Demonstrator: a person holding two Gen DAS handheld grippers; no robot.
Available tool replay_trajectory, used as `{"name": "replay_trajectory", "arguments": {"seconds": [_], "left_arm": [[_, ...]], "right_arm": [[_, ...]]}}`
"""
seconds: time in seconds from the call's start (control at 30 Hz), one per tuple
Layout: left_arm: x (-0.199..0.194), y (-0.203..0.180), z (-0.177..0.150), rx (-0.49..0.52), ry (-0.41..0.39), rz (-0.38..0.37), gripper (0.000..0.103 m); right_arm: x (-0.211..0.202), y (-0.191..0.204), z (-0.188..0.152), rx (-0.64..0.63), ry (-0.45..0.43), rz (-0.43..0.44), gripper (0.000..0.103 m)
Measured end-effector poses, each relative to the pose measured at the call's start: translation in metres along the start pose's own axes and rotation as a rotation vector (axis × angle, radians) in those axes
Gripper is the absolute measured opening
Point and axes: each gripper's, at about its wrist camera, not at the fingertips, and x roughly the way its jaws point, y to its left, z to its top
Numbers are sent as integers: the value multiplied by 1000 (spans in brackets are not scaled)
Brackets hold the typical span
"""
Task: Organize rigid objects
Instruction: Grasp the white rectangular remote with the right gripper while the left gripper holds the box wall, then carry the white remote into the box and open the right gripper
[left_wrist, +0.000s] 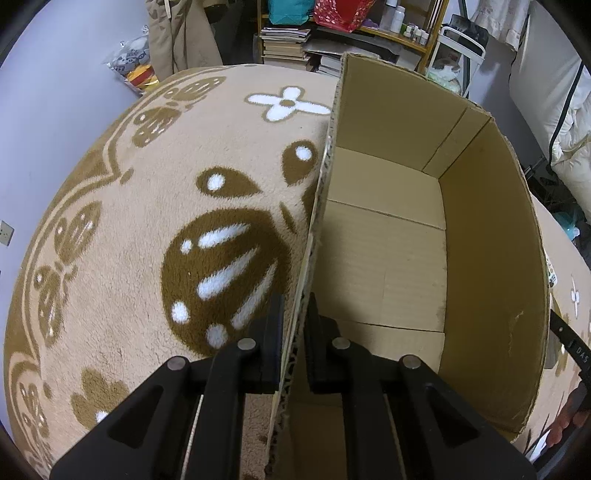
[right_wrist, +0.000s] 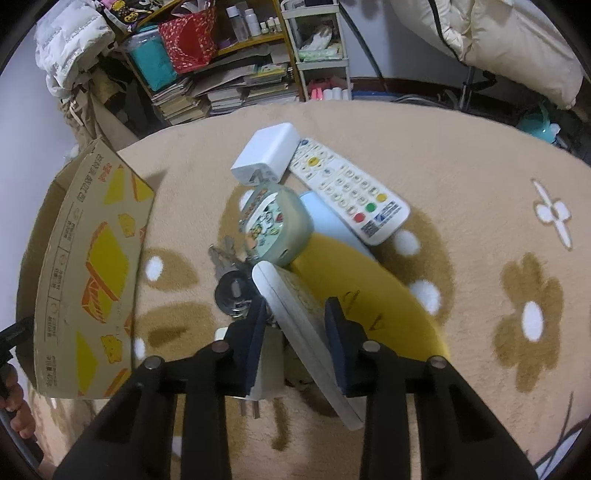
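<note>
My left gripper (left_wrist: 295, 314) is shut on the near wall of an open, empty cardboard box (left_wrist: 388, 236), one finger outside and one inside. The box shows at the left of the right wrist view (right_wrist: 88, 266), with yellow print. My right gripper (right_wrist: 297, 314) is open around a tilted white notebook (right_wrist: 299, 317) on a pile: a yellow book (right_wrist: 369, 295), a round tin (right_wrist: 273, 225), keys (right_wrist: 229, 280), a white remote (right_wrist: 347, 188), a white charger block (right_wrist: 266, 155) and a white plug (right_wrist: 269, 373). Whether the fingers touch the notebook, I cannot tell.
Everything lies on a beige rug with brown flower patterns (right_wrist: 480, 166). Shelves with stacked books, bottles and bags (right_wrist: 221, 74) stand behind. Bedding (right_wrist: 498, 44) lies at the far right. A plastic bag of toys (left_wrist: 133, 62) sits by the wall.
</note>
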Motion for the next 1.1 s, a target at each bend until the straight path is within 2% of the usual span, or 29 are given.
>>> {"name": "replay_trajectory", "arguments": {"seconds": [0.07, 0.33, 0.57, 0.77, 1.1], "left_arm": [[0, 0, 0, -3, 0, -1, 9], [0, -1, -1, 4, 4, 6, 9], [0, -1, 0, 5, 5, 7, 9], [0, 0, -1, -3, 7, 0, 9], [0, 1, -1, -11, 11, -3, 9]], "right_arm": [[-3, -5, 2, 7, -3, 5, 29], [-1, -10, 4, -1, 24, 31, 29], [7, 0, -4, -79, 56, -14, 25], [-4, 13, -5, -149, 3, -70, 18], [-21, 11, 1, -95, -29, -40, 16]]}}
